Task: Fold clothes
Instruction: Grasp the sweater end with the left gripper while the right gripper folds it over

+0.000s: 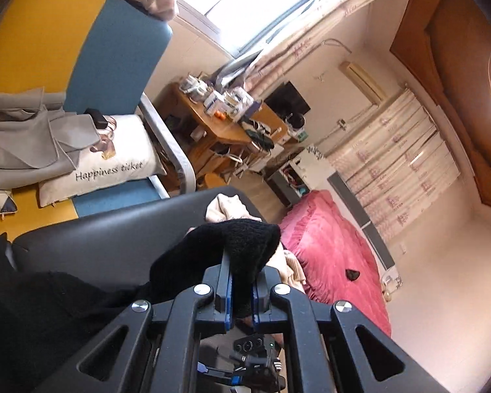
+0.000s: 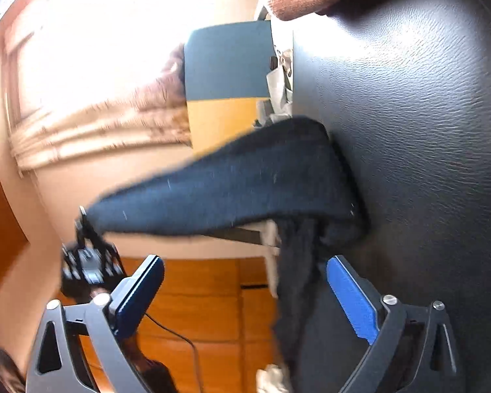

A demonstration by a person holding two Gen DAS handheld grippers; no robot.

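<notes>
Pinched between the blue pads of the left gripper (image 1: 242, 286) is a black knitted garment (image 1: 232, 249), its ribbed, chunky weave bunched into a rounded fold just above the fingertips. From that fold the fabric is seen trailing down and to the left, where it spreads into a dark, flat mass over the near edge of the black leather bench (image 1: 114, 239). The jaws are drawn nearly together on the cloth.

In the right wrist view the same garment (image 2: 245, 183) is stretched as a long dark band, blurred, from the leather bench (image 2: 409, 131) towards the left gripper (image 2: 85, 229), which is seen small and gripping its far end. The cloth looks dark navy in this light, flecked with pale lint, and a looser, thinner fold is hung down from the band between the right gripper's fingers. The right gripper (image 2: 245, 291) is held wide, its blue pads well apart, and no pad is pressed on the hanging fold.

A cream garment (image 1: 227, 209) is lain on the bench beyond the black one. Behind the bench a yellow and blue sofa (image 1: 81, 49) is seen, with grey cloth (image 1: 26, 137) and a printed cushion (image 1: 114, 163) on it. A pink bed cover (image 1: 334, 252) is spread to the right.
</notes>
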